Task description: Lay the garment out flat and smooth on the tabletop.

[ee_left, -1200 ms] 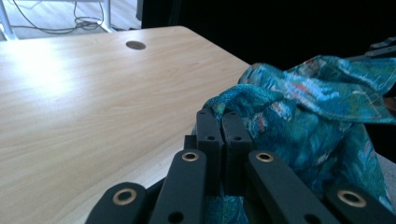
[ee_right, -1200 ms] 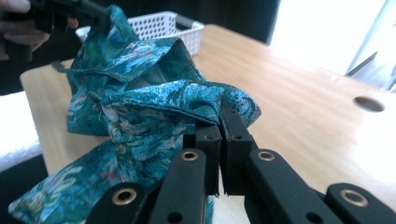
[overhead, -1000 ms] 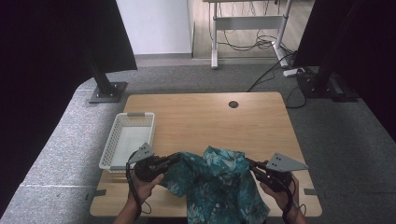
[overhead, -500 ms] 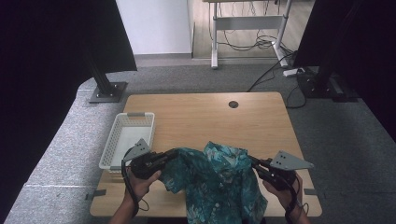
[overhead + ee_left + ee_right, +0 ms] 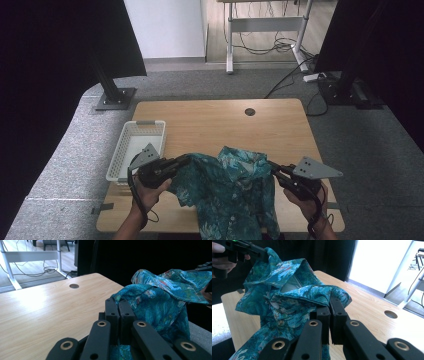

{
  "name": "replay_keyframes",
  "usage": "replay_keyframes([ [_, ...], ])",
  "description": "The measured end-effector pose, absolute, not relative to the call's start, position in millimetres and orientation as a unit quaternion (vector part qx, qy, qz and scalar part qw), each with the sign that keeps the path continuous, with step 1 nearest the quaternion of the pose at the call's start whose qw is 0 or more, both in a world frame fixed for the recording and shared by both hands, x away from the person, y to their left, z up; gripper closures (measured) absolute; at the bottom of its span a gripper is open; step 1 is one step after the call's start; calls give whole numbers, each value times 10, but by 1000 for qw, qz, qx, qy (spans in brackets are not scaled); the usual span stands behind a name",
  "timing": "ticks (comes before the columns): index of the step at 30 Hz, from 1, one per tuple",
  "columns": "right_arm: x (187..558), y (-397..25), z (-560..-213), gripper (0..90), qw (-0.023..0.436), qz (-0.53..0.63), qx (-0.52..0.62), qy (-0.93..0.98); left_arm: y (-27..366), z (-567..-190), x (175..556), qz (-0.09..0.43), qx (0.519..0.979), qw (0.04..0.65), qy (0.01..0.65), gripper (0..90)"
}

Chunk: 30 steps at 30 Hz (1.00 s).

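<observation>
Starting at the fingers: the left gripper point(image 5: 186, 159) is clamped shut on one edge of the teal patterned shirt point(image 5: 227, 192), and the same is seen in the left gripper view, where the fingers point(image 5: 111, 315) are pressed together with cloth pinched between them. The right gripper point(image 5: 273, 167) is likewise closed on the opposite edge, fabric bunched over its fingers point(image 5: 337, 312). So the shirt is held up between both, at about 6 o'clock on the desk point(image 5: 215, 120), with its lower part draped off the near edge. The white basket point(image 5: 134, 150) sits untouched at 9 o'clock. Progress-wise, the grab looks done; spreading or folding is probably what's left, since the cloth is pretty crumpled. Compared with half a second ago, barely anything has shifted, maybe the cloth lifted a touch.
</observation>
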State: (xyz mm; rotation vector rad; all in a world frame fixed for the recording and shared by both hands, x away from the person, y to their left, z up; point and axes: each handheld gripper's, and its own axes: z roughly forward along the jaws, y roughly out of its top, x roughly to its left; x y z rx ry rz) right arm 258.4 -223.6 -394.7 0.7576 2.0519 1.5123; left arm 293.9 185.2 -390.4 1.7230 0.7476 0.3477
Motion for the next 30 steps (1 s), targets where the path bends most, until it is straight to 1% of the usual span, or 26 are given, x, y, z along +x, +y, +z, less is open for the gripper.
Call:
replay_keyframes([
  [15,2536,-2235,-3788,873,252,562,268,741,1865,-3782,2895,156,734,584,309,871],
  [24,2436,-2257,-3603,873,268,579,257,726,1850,-3529,2787,170,729,598,287,871],
  [30,2382,-2243,-3534,873,273,580,247,726,1856,-3501,2781,171,726,601,287,871],
])
